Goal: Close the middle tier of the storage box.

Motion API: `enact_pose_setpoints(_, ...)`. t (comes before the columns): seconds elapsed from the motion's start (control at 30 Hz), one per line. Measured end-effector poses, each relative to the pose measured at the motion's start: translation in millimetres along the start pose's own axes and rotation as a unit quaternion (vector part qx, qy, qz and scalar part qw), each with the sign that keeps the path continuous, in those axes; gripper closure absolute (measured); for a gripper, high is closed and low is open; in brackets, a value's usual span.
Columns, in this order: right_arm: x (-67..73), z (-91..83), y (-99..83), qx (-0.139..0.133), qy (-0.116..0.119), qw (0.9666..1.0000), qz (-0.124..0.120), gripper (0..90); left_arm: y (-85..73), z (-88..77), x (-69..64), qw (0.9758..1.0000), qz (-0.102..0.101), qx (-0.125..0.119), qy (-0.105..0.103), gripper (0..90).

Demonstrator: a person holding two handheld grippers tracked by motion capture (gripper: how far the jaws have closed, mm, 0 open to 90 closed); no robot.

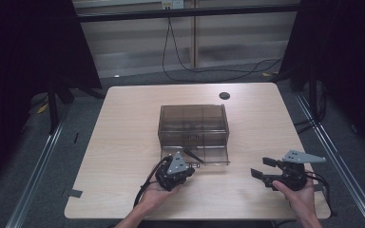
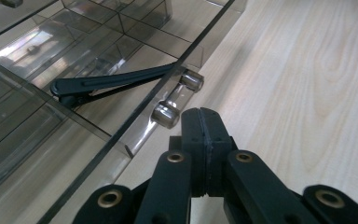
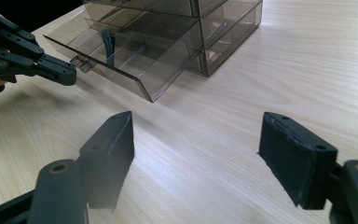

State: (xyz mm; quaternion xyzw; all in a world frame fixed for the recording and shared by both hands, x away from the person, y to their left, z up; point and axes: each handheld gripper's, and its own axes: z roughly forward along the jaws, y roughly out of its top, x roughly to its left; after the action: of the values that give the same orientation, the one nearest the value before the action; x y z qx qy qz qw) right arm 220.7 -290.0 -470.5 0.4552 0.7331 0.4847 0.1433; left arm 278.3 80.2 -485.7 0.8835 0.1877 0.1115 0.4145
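- The left tongs [image 2: 204, 122] are squeezed tight shut, pad against pad, and they hold nothing
- The tips sit just beside the little clear handle [image 2: 177, 99] on the front of the open drawer [image 2: 135, 140], so close that I cannot tell if they touch it
- The handle lies just ahead of the left tongs and a bit to their left, and its long side runs along the drawer front, across the way the tongs point
- The drawer sticks out of the smoky see-through box [image 1: 193, 124] toward the person, so I think a push straight ahead from the left tongs would slide it back in
- A black clip [image 2: 107, 84] lies inside the open drawer, past the handle from the left tongs, with its long side running along the drawer front
- I see nothing else in the other parts of the box
- The right tongs [image 3: 196, 154] are wide open with bare table [image 3: 205, 140] between the pads, and they hold nothing
- The drawer is well ahead of the right tongs and off to their left, so the left hand [image 1: 158, 194] is much nearer to it than the right hand [image 1: 298, 195]
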Motion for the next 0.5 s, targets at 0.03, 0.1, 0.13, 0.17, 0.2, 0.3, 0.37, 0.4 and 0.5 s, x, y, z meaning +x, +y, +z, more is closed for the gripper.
enact_pose_setpoints(0.03,0.0,0.0,0.0,0.0,0.0,1.0,0.0,26.7,-0.3,0.7,0.1,1.0,0.0,-0.001,-0.001,90.0)
enact_pose_setpoints(0.1,-0.1,0.1,-0.2,0.002,0.001,1.0,-0.001,26.6,0.0,0.2,0.0,1.0,0.003,0.0,0.0,90.0)
enact_pose_setpoints(0.13,0.1,0.1,-0.2,0.002,0.002,1.0,0.0,26.6,0.1,0.4,-0.2,1.0,0.003,0.0,0.001,90.0)
enact_pose_setpoints(0.17,0.1,0.2,-0.2,0.003,0.002,1.0,0.001,26.6,0.2,0.7,-0.4,1.0,0.003,0.001,0.0,90.0)
enact_pose_setpoints(0.2,0.1,0.4,-0.2,0.003,0.002,1.0,0.001,26.7,0.2,0.7,-0.4,1.0,0.003,0.001,0.0,90.0)
enact_pose_setpoints(0.3,0.0,1.2,-0.1,0.005,0.003,1.0,0.001,26.6,1.4,1.0,0.1,1.0,0.005,0.004,-0.002,90.0)
enact_pose_setpoints(0.37,0.0,1.0,-0.2,0.004,0.004,1.0,0.001,26.7,1.4,1.8,-0.1,1.0,0.008,0.002,-0.003,90.0)
enact_pose_setpoints(0.4,0.1,0.9,-0.1,0.005,0.003,1.0,0.001,26.7,1.6,1.9,0.2,0.9999,0.01,0.007,-0.001,90.0)
enact_pose_setpoints(0.5,-0.1,1.1,-0.2,0.005,0.002,1.0,0.002,26.8,2.0,2.5,0.1,0.9999,0.009,0.009,0.001,90.0)
